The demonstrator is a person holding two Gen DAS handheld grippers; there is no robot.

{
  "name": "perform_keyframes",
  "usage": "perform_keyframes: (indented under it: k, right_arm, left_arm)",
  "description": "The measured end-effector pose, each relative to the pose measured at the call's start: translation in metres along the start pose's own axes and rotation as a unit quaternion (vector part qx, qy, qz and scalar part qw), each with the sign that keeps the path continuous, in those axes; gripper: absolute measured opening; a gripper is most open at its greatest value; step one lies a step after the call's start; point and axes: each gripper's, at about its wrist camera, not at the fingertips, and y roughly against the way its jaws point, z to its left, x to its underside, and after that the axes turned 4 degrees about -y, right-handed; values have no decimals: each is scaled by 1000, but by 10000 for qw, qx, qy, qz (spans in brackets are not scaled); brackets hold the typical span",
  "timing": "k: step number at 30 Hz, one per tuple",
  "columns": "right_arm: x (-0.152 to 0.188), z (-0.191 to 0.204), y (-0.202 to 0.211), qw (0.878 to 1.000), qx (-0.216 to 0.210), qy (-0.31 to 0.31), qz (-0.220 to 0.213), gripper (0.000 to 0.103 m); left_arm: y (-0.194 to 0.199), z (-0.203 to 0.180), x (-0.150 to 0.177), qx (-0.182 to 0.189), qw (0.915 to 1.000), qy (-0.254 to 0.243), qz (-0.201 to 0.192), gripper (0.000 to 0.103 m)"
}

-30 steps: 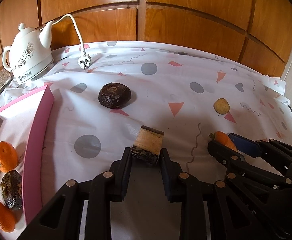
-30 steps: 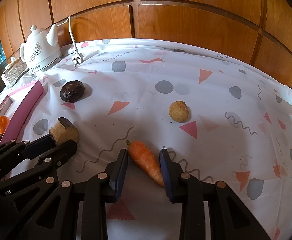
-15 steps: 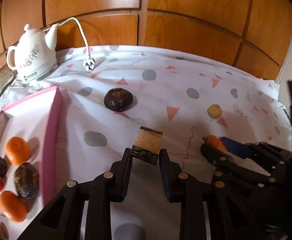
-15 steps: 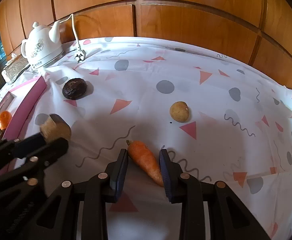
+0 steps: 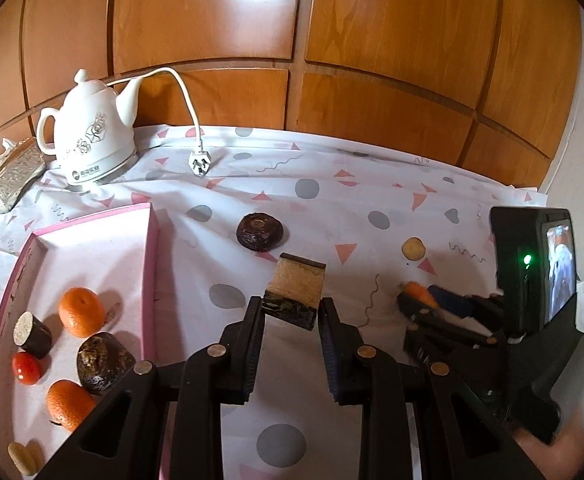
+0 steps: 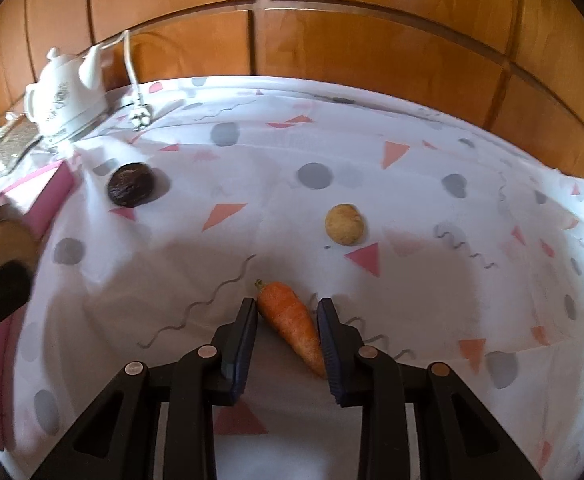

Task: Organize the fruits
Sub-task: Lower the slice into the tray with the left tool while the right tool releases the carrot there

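Note:
My left gripper (image 5: 290, 314) is shut on a short cut stalk piece (image 5: 295, 295) with dark skin and a tan cut face, held well above the tablecloth. My right gripper (image 6: 288, 320) is shut on an orange carrot (image 6: 290, 322), a little above the cloth; it also shows in the left wrist view (image 5: 420, 292). A pink tray (image 5: 148, 264) at the left holds two oranges (image 5: 81, 312), a small red fruit (image 5: 26, 368), a dark round fruit (image 5: 102, 362) and another cut stalk piece (image 5: 32, 334).
A dark wrinkled round fruit (image 6: 131, 190) and a small tan potato-like ball (image 6: 345, 230) lie on the patterned cloth. A white kettle (image 5: 92, 136) with its loose plug (image 5: 200, 166) and a silver tissue box (image 5: 10, 178) stand at the back left. Wooden panels close the back.
My left gripper has risen and swung left with the stalk piece, bringing the pink tray more into view. My right gripper has lifted slightly with the carrot.

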Motion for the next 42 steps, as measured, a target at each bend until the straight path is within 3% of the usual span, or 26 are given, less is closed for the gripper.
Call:
perform_keyframes:
  k: [4, 8, 14, 28, 42]
  right_arm:
    - [-2, -2, 16, 9995, -28, -145, -262, 31]
    - [3, 2, 27, 9993, -222, -179, -230, 31]
    - [10, 19, 45, 9966, -745, -300, -198, 31]
    - [10, 95, 71, 9814, -1917, 68, -32, 31]
    - [8, 174, 88, 9588, -2746, 703, 193, 31]
  left_arm:
    - [7, 4, 1, -23, 10000, 51, -50, 27]
    - [18, 9, 0, -64, 9999, 64, -146, 27]
    - [37, 22, 2, -169, 9994, 64, -298, 27]
    - [73, 84, 19, -790, 9951, 385, -447, 28]
    - [90, 161, 47, -1415, 9819, 1211, -354, 28]
